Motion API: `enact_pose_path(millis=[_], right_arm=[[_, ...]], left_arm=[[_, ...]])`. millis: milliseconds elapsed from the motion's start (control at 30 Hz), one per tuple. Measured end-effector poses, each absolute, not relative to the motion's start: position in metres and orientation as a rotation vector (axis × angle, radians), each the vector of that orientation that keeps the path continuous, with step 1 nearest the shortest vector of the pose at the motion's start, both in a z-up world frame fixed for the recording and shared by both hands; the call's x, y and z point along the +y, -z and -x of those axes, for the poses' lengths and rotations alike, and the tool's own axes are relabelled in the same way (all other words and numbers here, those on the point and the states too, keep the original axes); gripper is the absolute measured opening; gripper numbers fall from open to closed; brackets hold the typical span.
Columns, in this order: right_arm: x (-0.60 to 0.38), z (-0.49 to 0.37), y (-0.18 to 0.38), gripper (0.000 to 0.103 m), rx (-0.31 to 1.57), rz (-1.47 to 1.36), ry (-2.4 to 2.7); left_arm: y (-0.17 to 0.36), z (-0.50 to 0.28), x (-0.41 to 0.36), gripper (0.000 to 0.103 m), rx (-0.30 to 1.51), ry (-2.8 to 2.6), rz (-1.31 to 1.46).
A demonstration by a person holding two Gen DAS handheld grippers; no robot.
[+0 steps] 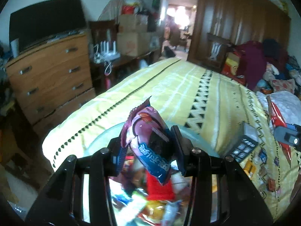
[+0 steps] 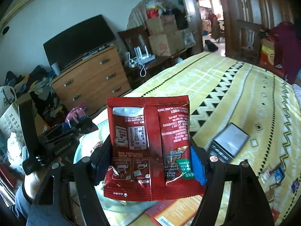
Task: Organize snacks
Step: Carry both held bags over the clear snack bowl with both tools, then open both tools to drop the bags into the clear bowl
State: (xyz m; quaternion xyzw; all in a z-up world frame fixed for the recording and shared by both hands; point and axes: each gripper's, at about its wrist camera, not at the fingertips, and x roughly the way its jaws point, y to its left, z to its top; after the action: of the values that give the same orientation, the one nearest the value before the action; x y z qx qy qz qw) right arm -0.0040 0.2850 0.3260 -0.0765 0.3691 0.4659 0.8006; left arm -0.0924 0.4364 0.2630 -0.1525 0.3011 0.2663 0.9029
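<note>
My left gripper (image 1: 148, 146) is shut on a purple snack packet (image 1: 146, 131) and holds it above a pale round bowl (image 1: 105, 137) full of mixed snack packets (image 1: 156, 197). My right gripper (image 2: 150, 160) is shut on a red sachet (image 2: 150, 146), held upright with its printed back toward the camera, over the edge of the pale bowl (image 2: 82, 146). The left gripper (image 2: 62, 137) with its purple packet (image 2: 77, 114) shows at the left of the right wrist view. The right gripper (image 1: 287, 137) with the red sachet (image 1: 276, 114) shows at the right edge of the left wrist view.
Everything lies on a bed with a yellow patterned cover (image 1: 178, 86). A dark box (image 2: 227, 145) and small loose packets (image 2: 274, 175) lie to the right, an orange flat pack (image 2: 175, 211) near the front. A wooden dresser (image 1: 50, 71) stands to the left.
</note>
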Motion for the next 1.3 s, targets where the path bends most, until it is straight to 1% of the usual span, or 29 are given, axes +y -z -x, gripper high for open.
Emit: enact_pose_path(millis=[133, 433, 933, 1033, 1300], right_arm=[[0.328, -0.002, -0.307, 0.075, 0.854, 0.188, -1.017], [0.371, 0.002, -0.276, 0.075, 0.923, 0.232, -1.051], [0.381, 0.001, -0.261, 0.076, 0.944, 0.250, -1.046], [0.382, 0.001, -0.261, 0.076, 0.945, 0.249, -1.045], [0.385, 0.001, -0.254, 0.076, 0.953, 0.255, -1.048]], left_arm=[[-0.246, 0.081, 0.455, 0.045, 0.667, -0.567, 0.338], [-0.226, 0.077, 0.478, 0.045, 0.732, -0.580, 0.349], [-0.216, 0.083, 0.490, 0.045, 0.749, -0.591, 0.347], [-0.215, 0.083, 0.491, 0.047, 0.749, -0.604, 0.344], [-0.212, 0.080, 0.488, 0.048, 0.764, -0.624, 0.330]])
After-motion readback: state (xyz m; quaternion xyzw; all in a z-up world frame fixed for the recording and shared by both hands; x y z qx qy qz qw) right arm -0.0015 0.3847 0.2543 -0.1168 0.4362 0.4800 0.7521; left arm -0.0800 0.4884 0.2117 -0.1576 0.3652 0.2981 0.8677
